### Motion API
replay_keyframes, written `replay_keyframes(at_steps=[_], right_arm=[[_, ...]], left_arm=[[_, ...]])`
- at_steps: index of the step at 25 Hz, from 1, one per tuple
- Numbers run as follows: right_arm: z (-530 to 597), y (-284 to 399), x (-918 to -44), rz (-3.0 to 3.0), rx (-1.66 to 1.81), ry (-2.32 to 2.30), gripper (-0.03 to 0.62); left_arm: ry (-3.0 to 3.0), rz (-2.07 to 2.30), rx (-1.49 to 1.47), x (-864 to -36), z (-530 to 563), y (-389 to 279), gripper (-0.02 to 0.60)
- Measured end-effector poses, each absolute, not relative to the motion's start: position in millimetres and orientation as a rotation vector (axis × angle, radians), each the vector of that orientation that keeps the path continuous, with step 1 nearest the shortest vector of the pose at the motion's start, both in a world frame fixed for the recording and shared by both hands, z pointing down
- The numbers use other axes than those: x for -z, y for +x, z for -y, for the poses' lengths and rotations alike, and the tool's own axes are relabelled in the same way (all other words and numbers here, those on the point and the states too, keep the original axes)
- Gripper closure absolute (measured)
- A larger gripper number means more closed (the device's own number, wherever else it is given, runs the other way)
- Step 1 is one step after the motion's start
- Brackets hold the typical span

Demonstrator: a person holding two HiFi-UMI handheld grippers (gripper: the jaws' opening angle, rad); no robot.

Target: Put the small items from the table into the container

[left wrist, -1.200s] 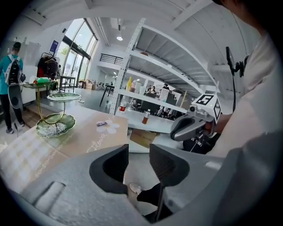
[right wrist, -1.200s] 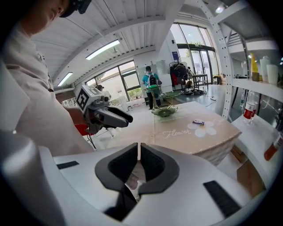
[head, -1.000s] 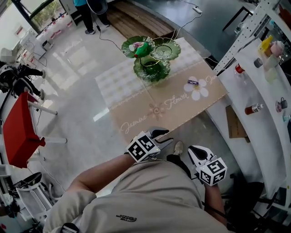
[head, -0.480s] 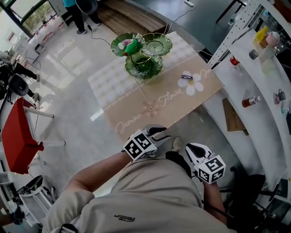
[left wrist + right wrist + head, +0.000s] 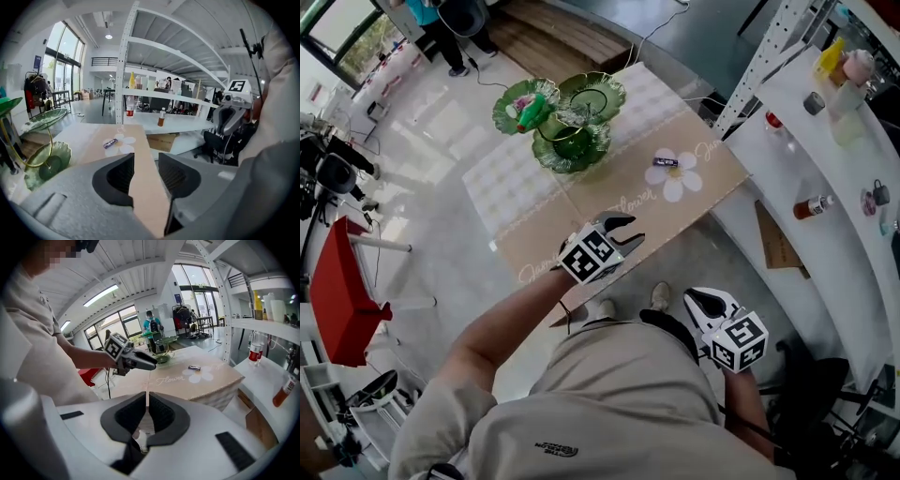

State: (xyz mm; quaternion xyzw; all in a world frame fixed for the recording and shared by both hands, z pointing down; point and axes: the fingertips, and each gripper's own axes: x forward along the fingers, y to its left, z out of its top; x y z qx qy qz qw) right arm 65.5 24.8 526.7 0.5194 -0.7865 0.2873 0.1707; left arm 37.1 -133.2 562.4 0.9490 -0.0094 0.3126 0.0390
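A green glass tiered dish (image 5: 567, 131) stands at the far end of the tan-clothed table (image 5: 581, 211); its upper left plate holds green and pink items (image 5: 528, 105). A small purple packet (image 5: 665, 161) lies on the printed white flower. My left gripper (image 5: 628, 232) hangs over the table's near edge, open and empty, well short of the packet (image 5: 110, 143). My right gripper (image 5: 698, 302) is off the table by the person's hip, shut on nothing. In the right gripper view the packet (image 5: 194, 367) lies far ahead, past the left gripper (image 5: 140, 361).
A white shelf rack (image 5: 825, 141) with bottles runs along the right. A cardboard box (image 5: 773, 246) sits below it near the table's corner. A red chair (image 5: 337, 281) and camera gear stand at left. People stand beyond the table's far end (image 5: 450, 28).
My left gripper has reached forward from beside the body to over the table's near edge, rolling a little. The right gripper has shifted slightly and stays shut.
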Motion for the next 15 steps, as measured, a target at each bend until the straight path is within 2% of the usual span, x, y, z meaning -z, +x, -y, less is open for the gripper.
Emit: replay_keyframes(at_steps=[15], right_arm=[[-56.5, 216.5, -563.3, 2.094, -1.038, 1.622, 0.563]], left_arm=[[2.941, 0.039, -1.475, -662.0, 285.0, 199.4, 0.43]])
